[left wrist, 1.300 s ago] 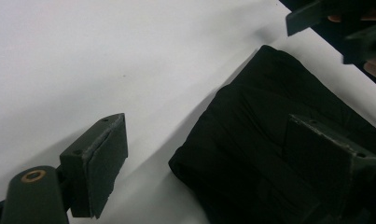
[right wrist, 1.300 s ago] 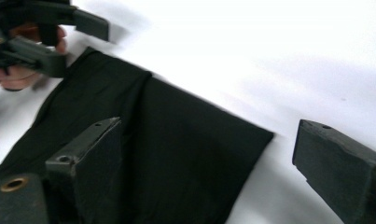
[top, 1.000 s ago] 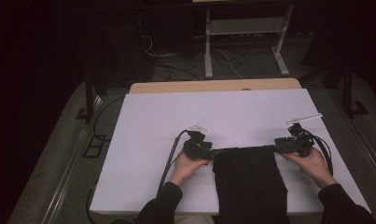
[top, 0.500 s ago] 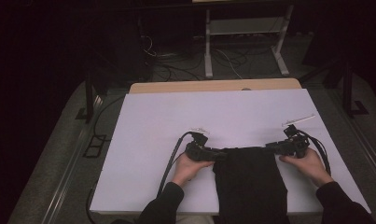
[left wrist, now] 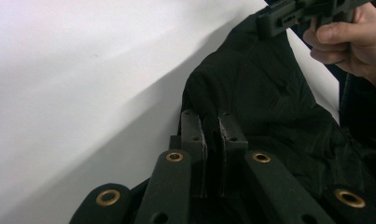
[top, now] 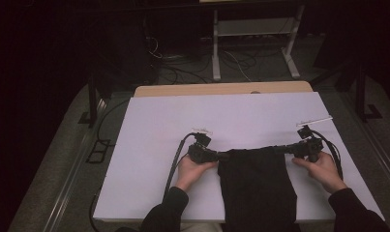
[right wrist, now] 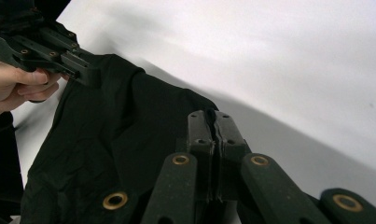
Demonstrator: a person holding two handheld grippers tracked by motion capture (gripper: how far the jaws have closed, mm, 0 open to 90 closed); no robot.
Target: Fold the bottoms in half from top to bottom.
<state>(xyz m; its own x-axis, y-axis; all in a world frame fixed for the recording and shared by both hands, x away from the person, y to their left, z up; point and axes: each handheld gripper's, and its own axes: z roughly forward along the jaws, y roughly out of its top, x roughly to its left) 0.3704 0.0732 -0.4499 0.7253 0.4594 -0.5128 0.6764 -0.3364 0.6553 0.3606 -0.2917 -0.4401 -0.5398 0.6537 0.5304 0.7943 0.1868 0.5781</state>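
The table (top: pixel 149 145) is being covered by a white sheet, with a metal rack (top: pixel 253 29) and cables (top: pixel 183 67) lying beyond. The black cloth (top: pixel 255 183) is being spread at the near edge. Its far corners are being pinched by the left gripper (top: pixel 220 155) and right gripper (top: pixel 285 149), whose jaws have just been closing.

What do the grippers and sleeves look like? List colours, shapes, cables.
Both the left gripper and the right gripper are black, with flat linked arms, brass-coloured rivets and two blocky jaws. A black cable trails from each. The sleeves are dark and long.
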